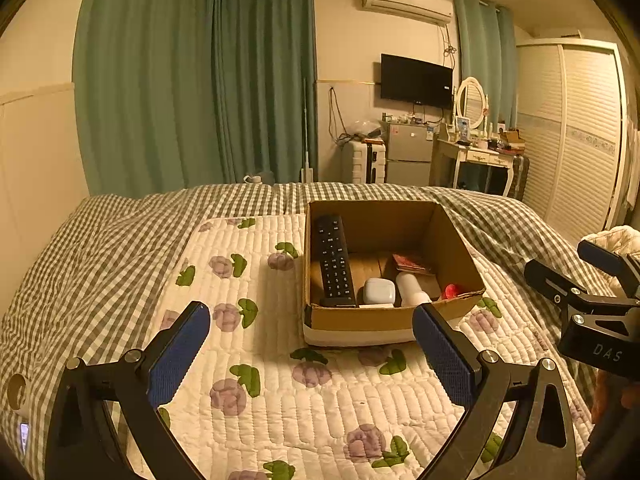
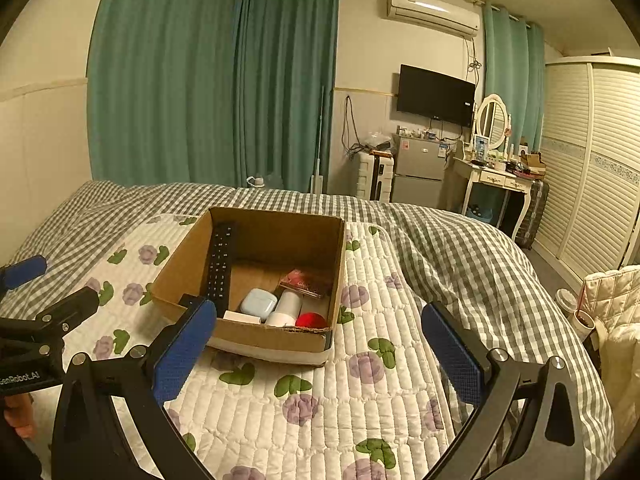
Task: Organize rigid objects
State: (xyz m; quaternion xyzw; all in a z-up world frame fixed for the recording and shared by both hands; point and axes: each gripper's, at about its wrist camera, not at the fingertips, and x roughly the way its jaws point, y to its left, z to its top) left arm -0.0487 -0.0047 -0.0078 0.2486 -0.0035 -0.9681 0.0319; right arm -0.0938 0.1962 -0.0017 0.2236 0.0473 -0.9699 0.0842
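An open cardboard box (image 1: 360, 320) (image 2: 260, 338) stands on a floral quilted mat on the bed. Inside it lie a black remote (image 1: 334, 262) (image 2: 220, 266) leaning on the left wall, a pale earbud case (image 1: 379, 291) (image 2: 259, 304), a white bottle (image 1: 412, 290) (image 2: 288, 306), a red round object (image 1: 454, 291) (image 2: 311, 320) and a red packet (image 1: 412, 263) (image 2: 306, 279). My left gripper (image 1: 312, 320) is open and empty, just short of the box. My right gripper (image 2: 320, 324) is open and empty, near the box's front right; it also shows in the left wrist view (image 1: 592, 304).
The floral mat (image 1: 280, 380) (image 2: 360, 400) lies over a grey checked duvet (image 1: 100, 248) (image 2: 460, 248). Beyond the bed are green curtains, a small fridge (image 2: 418, 172), a dressing table (image 2: 500, 180) and a louvred wardrobe (image 2: 600, 168). A cup (image 2: 566, 300) stands right of the bed.
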